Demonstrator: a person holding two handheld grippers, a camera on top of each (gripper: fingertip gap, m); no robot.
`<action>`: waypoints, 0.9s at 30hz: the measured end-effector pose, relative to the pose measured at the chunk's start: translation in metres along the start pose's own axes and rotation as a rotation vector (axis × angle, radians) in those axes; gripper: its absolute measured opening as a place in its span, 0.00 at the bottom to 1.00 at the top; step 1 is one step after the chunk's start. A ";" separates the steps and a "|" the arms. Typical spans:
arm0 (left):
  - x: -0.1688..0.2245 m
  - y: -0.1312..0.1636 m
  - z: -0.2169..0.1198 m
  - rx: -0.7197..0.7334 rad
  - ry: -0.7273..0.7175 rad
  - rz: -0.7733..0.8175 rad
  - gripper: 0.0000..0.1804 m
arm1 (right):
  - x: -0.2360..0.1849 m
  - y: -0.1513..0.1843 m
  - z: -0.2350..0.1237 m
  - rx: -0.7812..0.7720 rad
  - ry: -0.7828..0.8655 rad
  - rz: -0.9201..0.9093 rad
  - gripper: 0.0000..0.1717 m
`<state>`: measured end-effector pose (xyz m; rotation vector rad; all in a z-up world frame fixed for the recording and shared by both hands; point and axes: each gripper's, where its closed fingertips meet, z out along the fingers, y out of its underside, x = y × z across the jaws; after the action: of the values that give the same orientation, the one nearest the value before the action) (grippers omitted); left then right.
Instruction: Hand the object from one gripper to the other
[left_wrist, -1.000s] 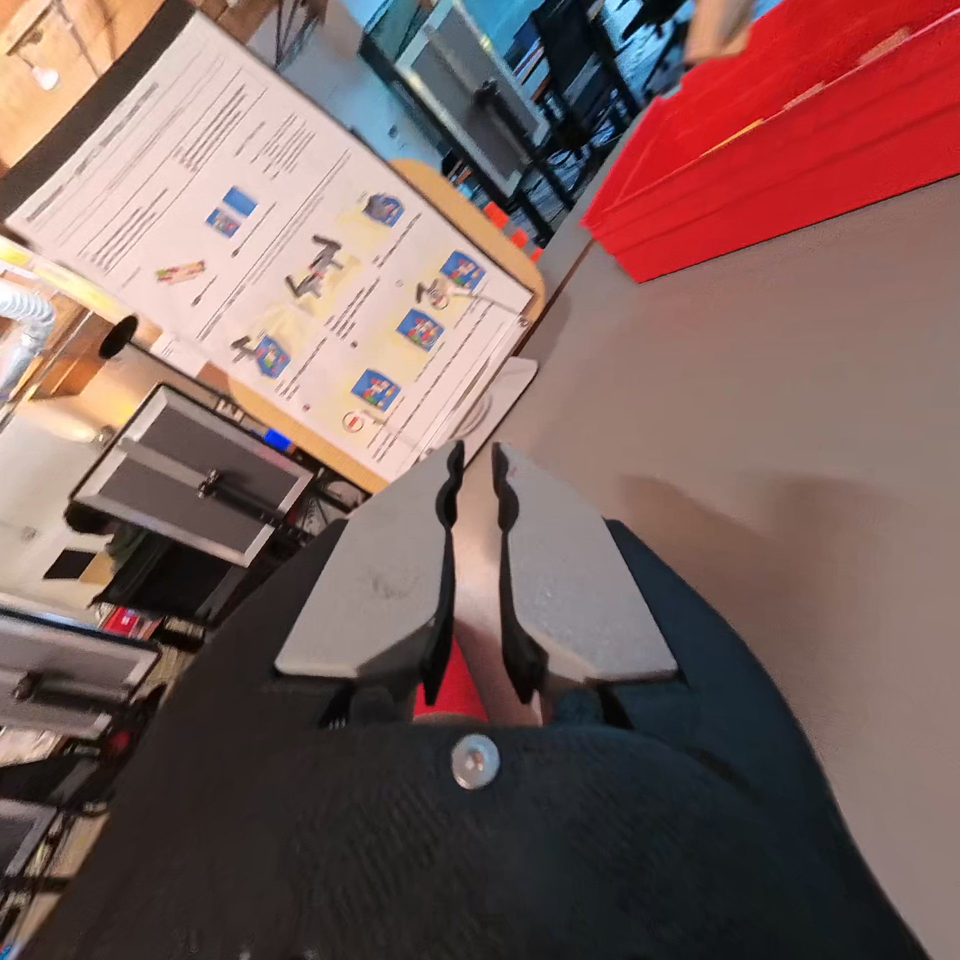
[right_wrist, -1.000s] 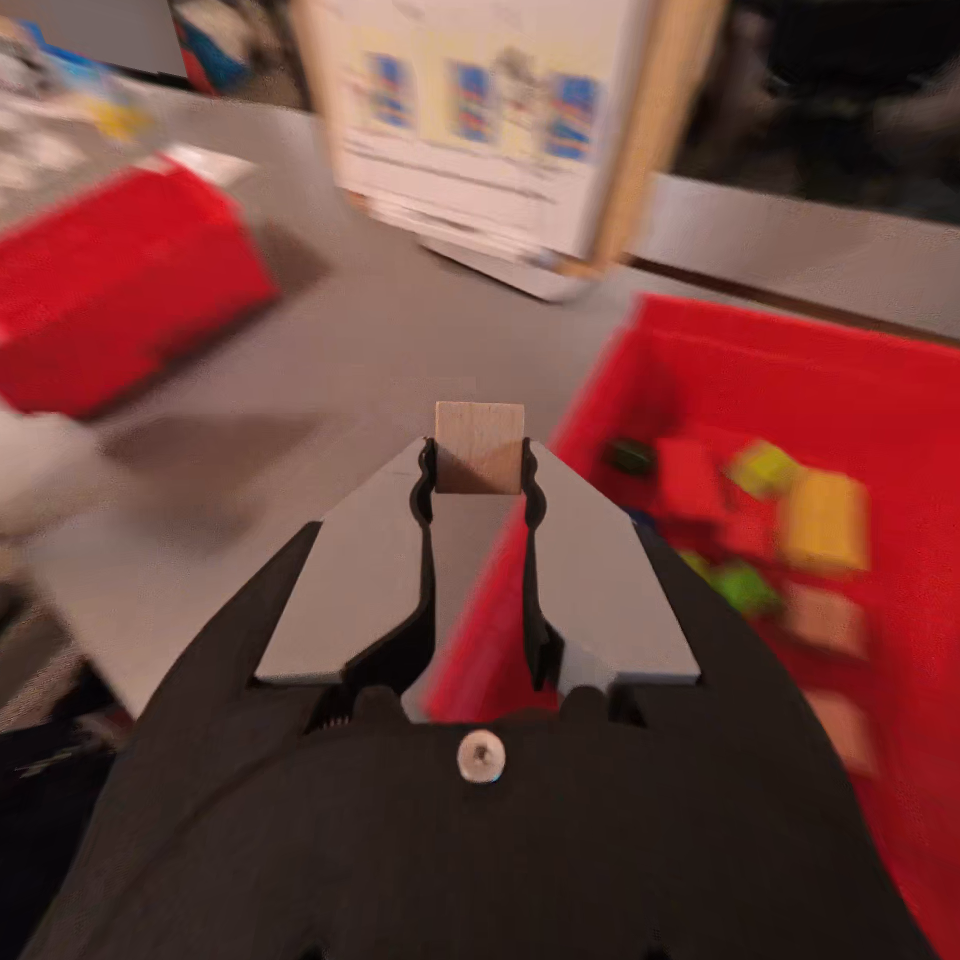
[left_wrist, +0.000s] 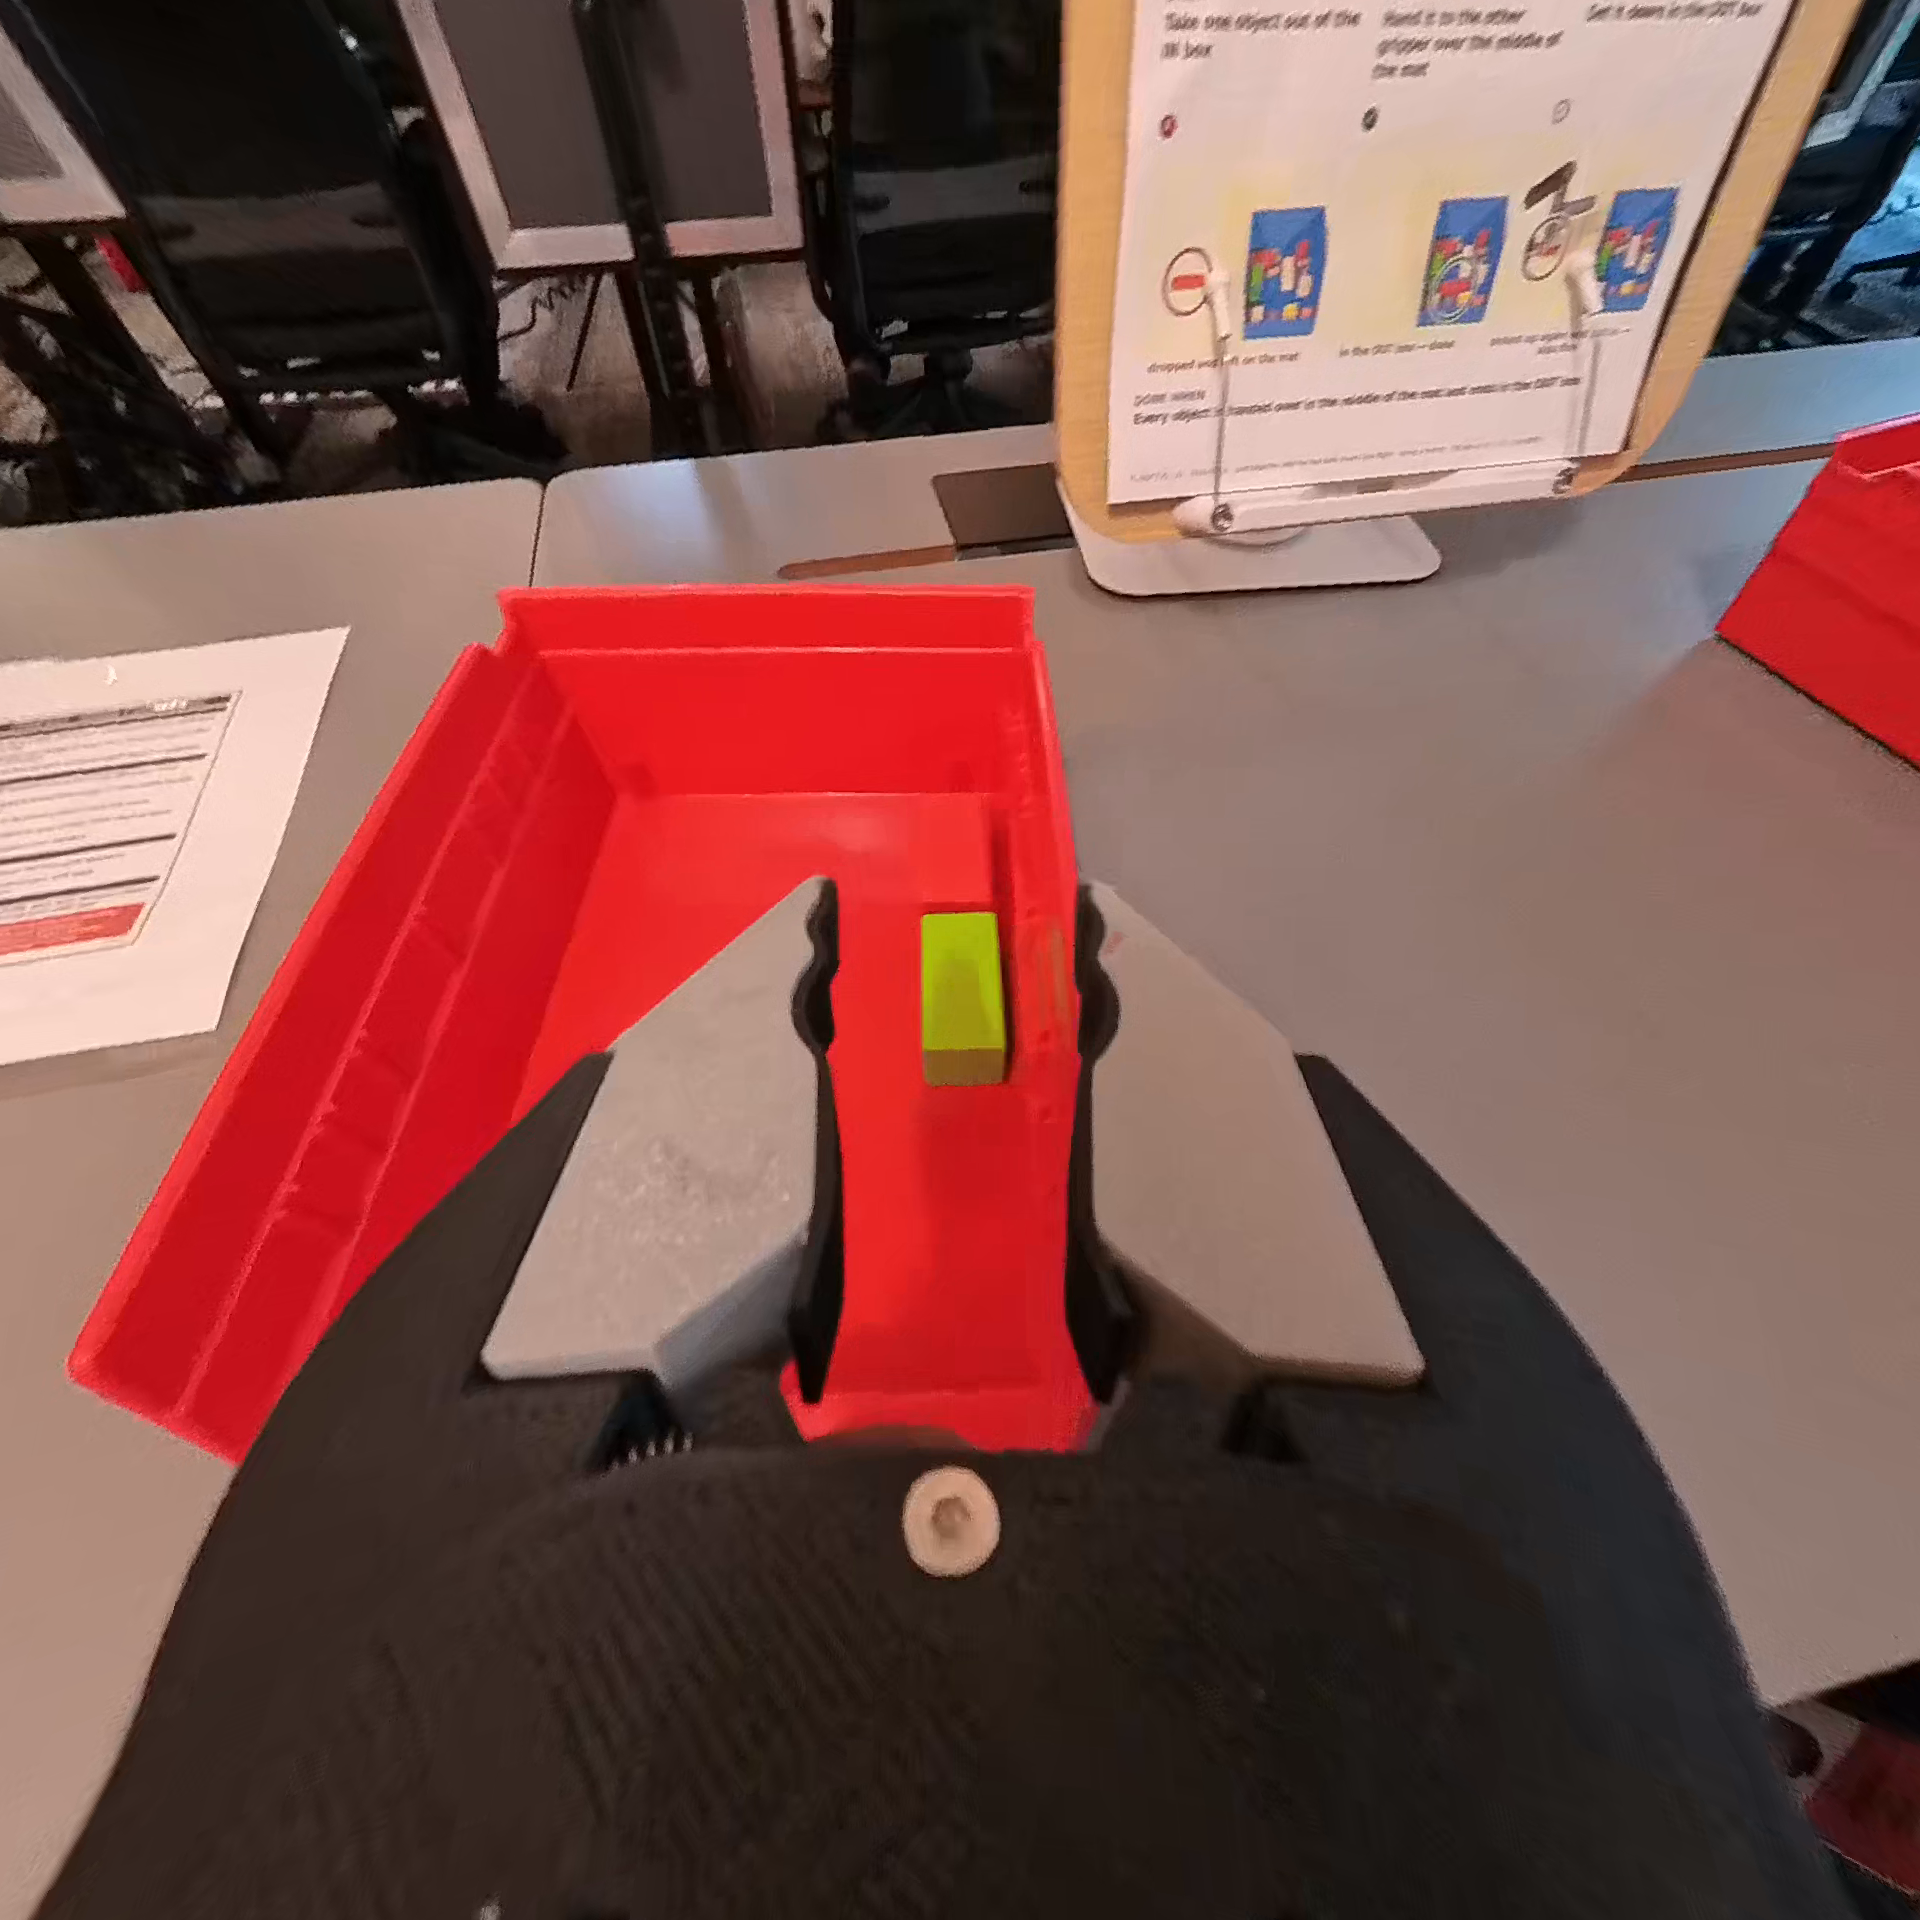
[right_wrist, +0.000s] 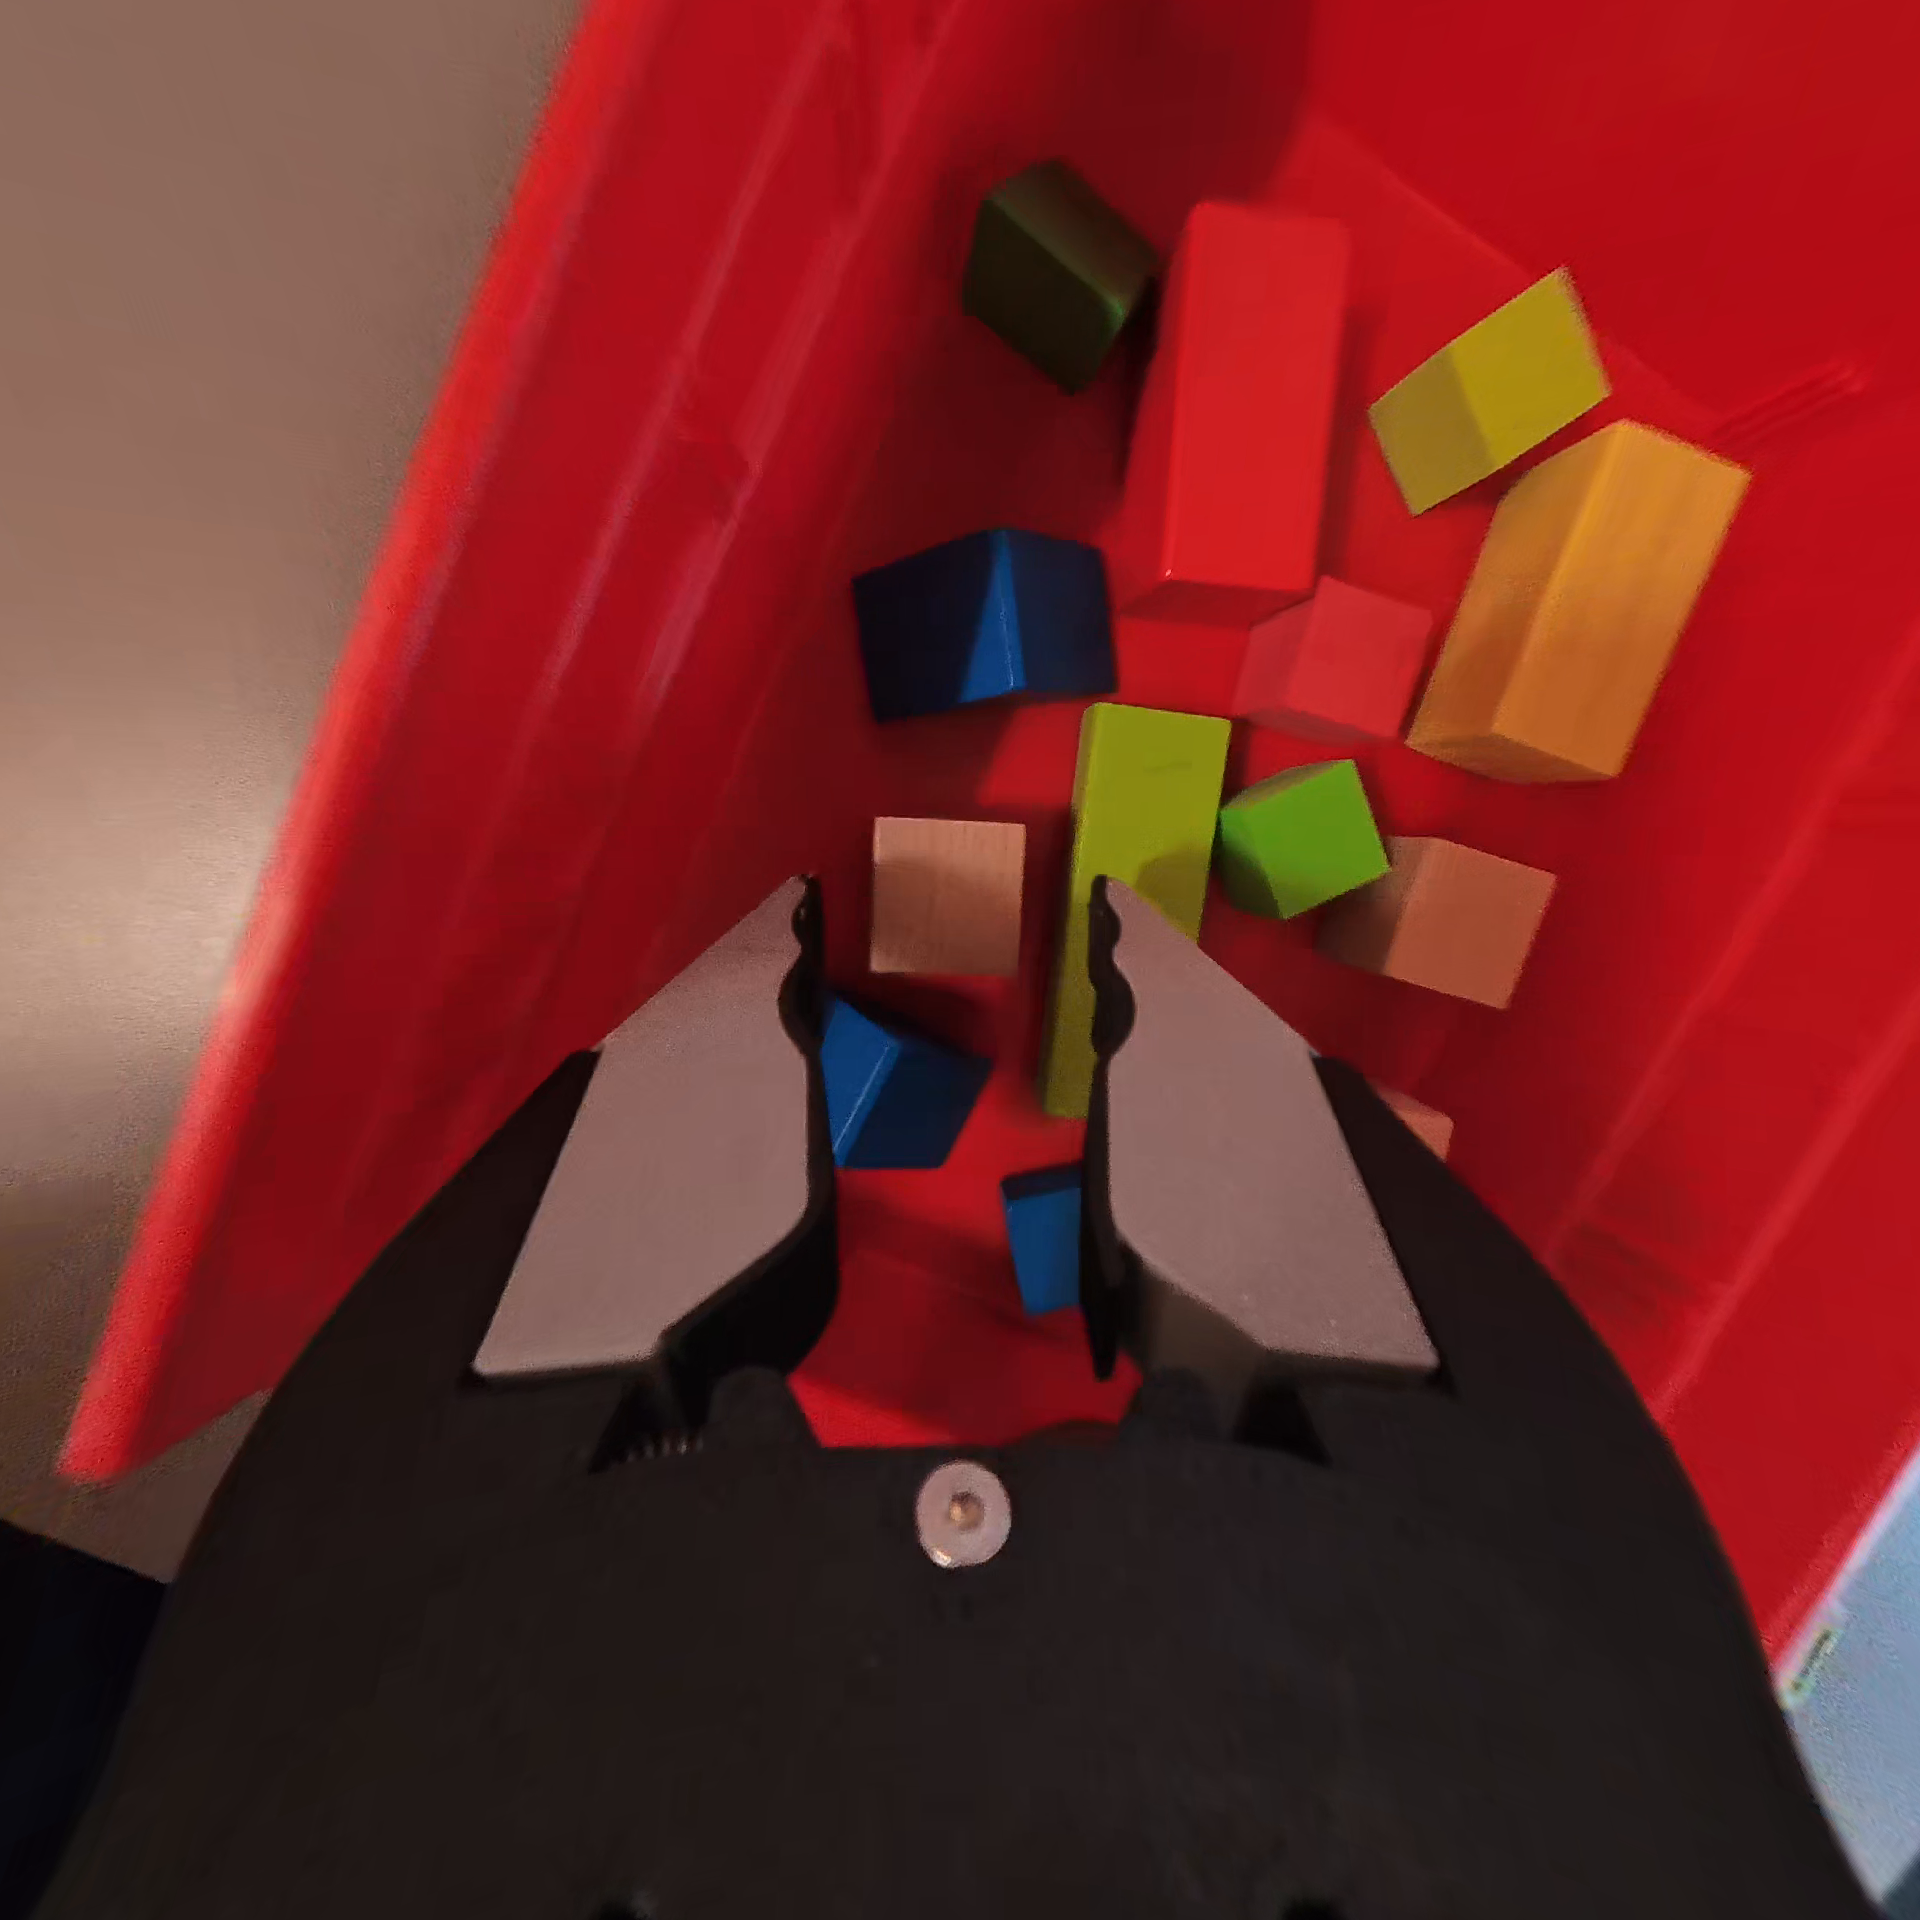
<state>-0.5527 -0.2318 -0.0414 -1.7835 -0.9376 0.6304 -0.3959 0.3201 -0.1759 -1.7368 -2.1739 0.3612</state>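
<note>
In the left wrist view my left gripper (left_wrist: 956, 904) is open and empty above a red box (left_wrist: 727, 717). A yellow-green block (left_wrist: 961, 992) lies on the box floor by the right wall, below the gap between my fingers and clear of both pads. A red block (left_wrist: 951, 857) lies just behind it. In the right wrist view my right gripper (right_wrist: 953, 894) is open over a second red bin (right_wrist: 623, 623) that holds several coloured blocks. A plain wooden cube (right_wrist: 940, 914) sits just past the fingertips, with a gap to each pad.
In the right bin are a long lime block (right_wrist: 1138, 831), blue blocks (right_wrist: 982, 618), a red block (right_wrist: 1236, 405), an orange block (right_wrist: 1579, 603) and another wooden cube (right_wrist: 1439, 920). On the grey table (left_wrist: 1455, 935) are an instruction board (left_wrist: 1382, 260) and a paper sheet (left_wrist: 125, 821). My hands' fingertips stand some 60 cm from each other.
My right gripper was shut on the wooden cube; it has opened over the bin and the cube has left the grasp. My left gripper swung over the red box and opened.
</note>
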 end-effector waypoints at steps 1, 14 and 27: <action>-0.005 0.004 0.001 -0.010 -0.007 -0.012 0.23 | -0.002 -0.004 -0.009 0.045 -0.002 0.011 0.28; 0.001 0.081 0.032 -0.331 0.239 -0.048 0.21 | -0.047 -0.048 -0.104 0.521 -0.065 0.155 0.28; -0.013 0.048 0.057 -0.194 0.124 -0.145 0.25 | -0.091 -0.079 -0.104 0.496 0.000 -0.007 0.28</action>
<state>-0.5886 -0.2232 -0.1079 -1.8810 -1.0603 0.3427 -0.4056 0.2132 -0.0588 -1.4458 -1.8776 0.8179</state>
